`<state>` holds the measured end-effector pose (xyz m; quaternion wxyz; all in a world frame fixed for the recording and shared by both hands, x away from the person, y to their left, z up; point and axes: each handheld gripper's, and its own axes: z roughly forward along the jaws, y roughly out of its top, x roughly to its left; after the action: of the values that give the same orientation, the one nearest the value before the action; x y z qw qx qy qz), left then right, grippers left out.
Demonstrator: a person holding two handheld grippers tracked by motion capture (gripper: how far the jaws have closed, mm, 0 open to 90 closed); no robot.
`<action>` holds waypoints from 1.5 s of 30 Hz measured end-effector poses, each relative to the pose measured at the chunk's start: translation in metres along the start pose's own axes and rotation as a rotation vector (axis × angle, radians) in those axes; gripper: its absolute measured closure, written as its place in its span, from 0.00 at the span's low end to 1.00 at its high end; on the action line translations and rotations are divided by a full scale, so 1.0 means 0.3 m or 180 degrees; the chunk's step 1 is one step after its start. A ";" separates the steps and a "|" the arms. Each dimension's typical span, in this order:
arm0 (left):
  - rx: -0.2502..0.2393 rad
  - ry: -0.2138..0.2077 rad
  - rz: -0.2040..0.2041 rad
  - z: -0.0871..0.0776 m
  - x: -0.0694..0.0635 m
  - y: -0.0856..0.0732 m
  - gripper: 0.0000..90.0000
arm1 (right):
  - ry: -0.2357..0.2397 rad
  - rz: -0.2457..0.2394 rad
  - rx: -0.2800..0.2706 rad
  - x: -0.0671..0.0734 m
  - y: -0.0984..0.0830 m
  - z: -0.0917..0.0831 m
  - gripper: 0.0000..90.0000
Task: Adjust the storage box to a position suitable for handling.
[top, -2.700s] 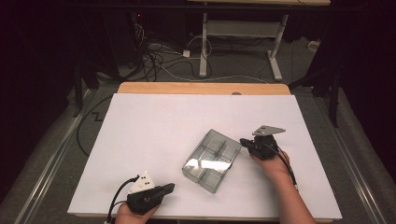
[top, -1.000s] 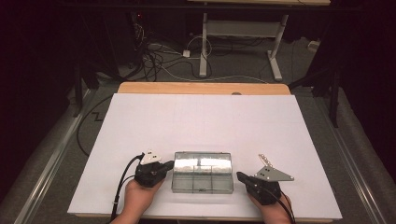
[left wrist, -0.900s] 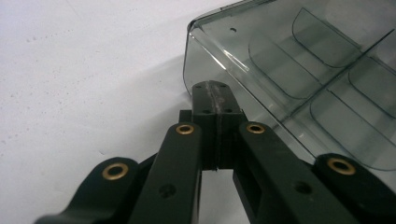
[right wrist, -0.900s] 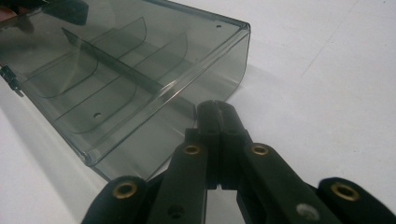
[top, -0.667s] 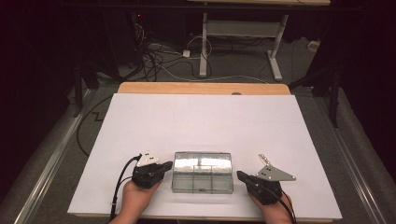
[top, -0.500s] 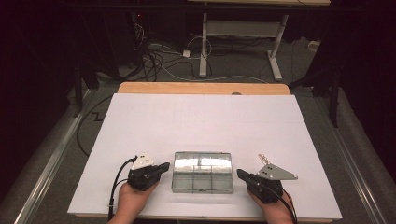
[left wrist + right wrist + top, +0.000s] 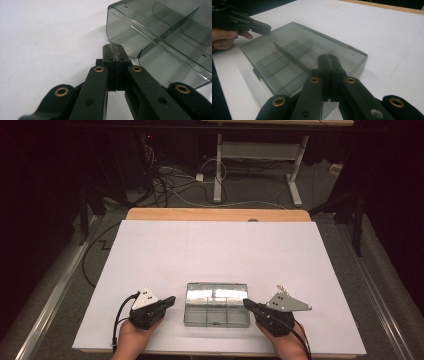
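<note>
- A clear, smoke-tinted compartment box (image 7: 217,304) lies flat on the white table top (image 7: 215,250), close to the near edge and roughly midway between the two hands.
- Its lid is down; thin dividers show through the plastic, one long wall with curved partitions branching off it, seen well in the right gripper view (image 7: 294,60).
- In the left gripper view the box (image 7: 165,37) sits ahead and to the right of the jaws, its rounded corner just beyond the tips.
- The left gripper (image 7: 169,301) rests at the box's left end — near it but apart, with a strip of white showing between. Its jaws are pressed together with nothing between them (image 7: 116,51).
- The right gripper (image 7: 247,304) sits at the box's right end, its tip at or just beside the wall; contact cannot be told. Its jaws are likewise pressed together and empty (image 7: 328,60).
- A hand (image 7: 131,340) holds each gripper from the near edge.
- Beyond the table — a dark floor with tangled cables (image 7: 165,180) and a desk frame (image 7: 255,155).
</note>
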<state>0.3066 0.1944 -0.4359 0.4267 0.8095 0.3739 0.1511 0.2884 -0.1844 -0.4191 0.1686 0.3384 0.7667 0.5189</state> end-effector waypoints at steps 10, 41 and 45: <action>-0.0024 -0.0009 0.0028 0.001 -0.002 -0.004 0.98 | 0.0135 -0.0051 0.0032 0.045 0.018 0.047 1.00; -0.0037 -0.0122 -0.0002 -0.002 0.004 -0.007 0.98 | 0.0816 -0.0352 0.0117 0.275 0.023 0.165 1.00; -0.0044 -0.0123 -0.0001 -0.002 0.003 -0.007 0.97 | 0.0880 -0.0340 0.0169 0.291 0.005 0.173 1.00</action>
<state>0.3058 0.1963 -0.4373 0.4395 0.8093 0.3646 0.1380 0.2581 -0.0881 -0.4306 0.0798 0.2267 0.8129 0.5305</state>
